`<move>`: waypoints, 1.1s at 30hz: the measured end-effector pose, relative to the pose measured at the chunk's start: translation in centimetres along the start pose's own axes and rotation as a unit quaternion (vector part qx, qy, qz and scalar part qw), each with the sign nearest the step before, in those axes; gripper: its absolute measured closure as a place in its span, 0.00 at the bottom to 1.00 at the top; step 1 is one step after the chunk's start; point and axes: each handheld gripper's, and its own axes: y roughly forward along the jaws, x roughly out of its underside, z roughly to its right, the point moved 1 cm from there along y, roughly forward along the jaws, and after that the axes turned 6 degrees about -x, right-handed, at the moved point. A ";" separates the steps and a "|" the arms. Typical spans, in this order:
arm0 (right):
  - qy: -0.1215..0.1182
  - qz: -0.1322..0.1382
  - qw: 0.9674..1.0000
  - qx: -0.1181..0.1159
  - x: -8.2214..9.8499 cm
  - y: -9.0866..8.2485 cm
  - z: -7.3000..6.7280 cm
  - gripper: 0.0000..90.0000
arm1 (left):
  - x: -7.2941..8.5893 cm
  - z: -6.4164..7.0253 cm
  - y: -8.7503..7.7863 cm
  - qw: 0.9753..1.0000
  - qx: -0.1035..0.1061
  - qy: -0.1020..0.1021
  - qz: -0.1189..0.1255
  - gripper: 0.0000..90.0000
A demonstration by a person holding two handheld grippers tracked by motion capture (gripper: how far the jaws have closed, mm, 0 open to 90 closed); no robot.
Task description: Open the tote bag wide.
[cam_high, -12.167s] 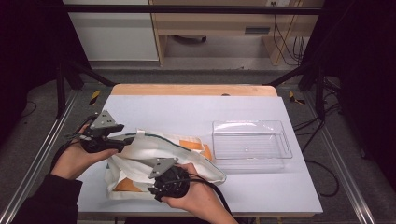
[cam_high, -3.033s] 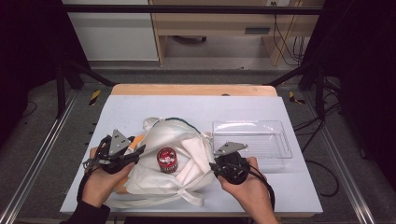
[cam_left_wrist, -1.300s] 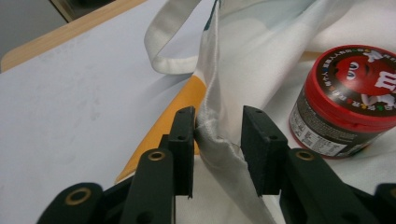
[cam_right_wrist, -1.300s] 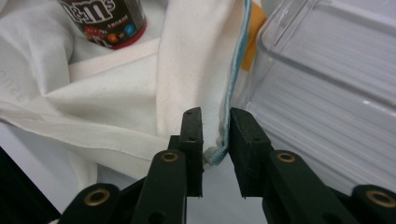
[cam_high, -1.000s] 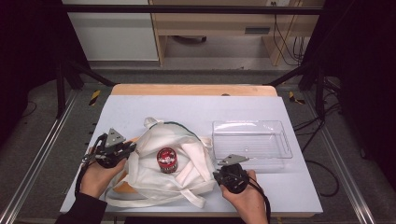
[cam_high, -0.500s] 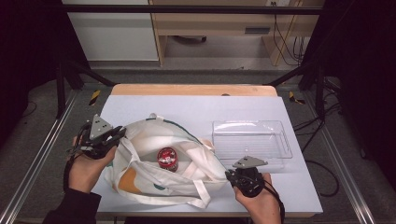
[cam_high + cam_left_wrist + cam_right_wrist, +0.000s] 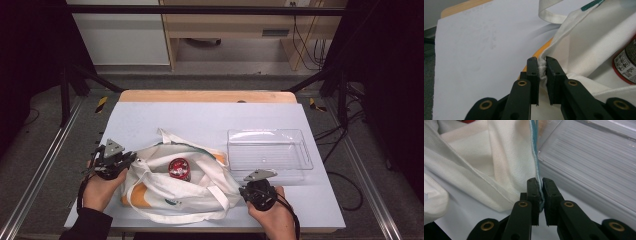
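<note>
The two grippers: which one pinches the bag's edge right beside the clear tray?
The right gripper: it clamps the cloth bag at the edge next to the clear tray; the left gripper grips the far side.

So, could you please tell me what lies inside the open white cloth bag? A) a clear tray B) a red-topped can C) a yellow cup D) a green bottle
B: a red-topped can lies in the mouth of the white cloth bag, whose edges the left tongs and right tongs pinch apart.
</note>
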 end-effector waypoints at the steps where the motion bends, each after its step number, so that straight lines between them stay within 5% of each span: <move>1: 0.000 0.000 1.000 0.000 0.0 0.0 0.0 0.94 | 0.1 0.1 0.0 1.000 -0.001 0.002 -0.002 0.91; 8: -0.024 0.047 0.999 -0.005 0.1 -1.0 -0.1 0.85 | -0.1 0.2 -0.8 1.000 0.007 -0.002 0.020 0.86; 13: -0.029 0.093 0.995 -0.005 -0.5 -2.7 -0.4 0.71 | -1.3 0.5 -2.1 0.999 0.005 0.012 0.042 0.72; 19: -0.046 0.130 0.990 -0.020 -1.9 -4.7 -1.3 0.65 | -3.6 1.1 -2.7 0.997 0.029 0.044 0.054 0.63; 27: -0.106 0.138 0.981 -0.090 -5.8 -4.2 -5.8 0.60 | -6.3 1.5 -0.4 0.994 0.054 0.093 0.037 0.52; 31: -0.139 0.125 0.972 -0.144 -7.6 -2.2 -8.7 0.58 | -6.6 1.7 0.9 0.993 0.074 0.093 0.015 0.51; 33: -0.151 0.107 0.970 -0.160 -7.9 -1.0 -9.7 0.54 | -6.6 2.0 1.6 0.992 0.080 0.094 0.007 0.52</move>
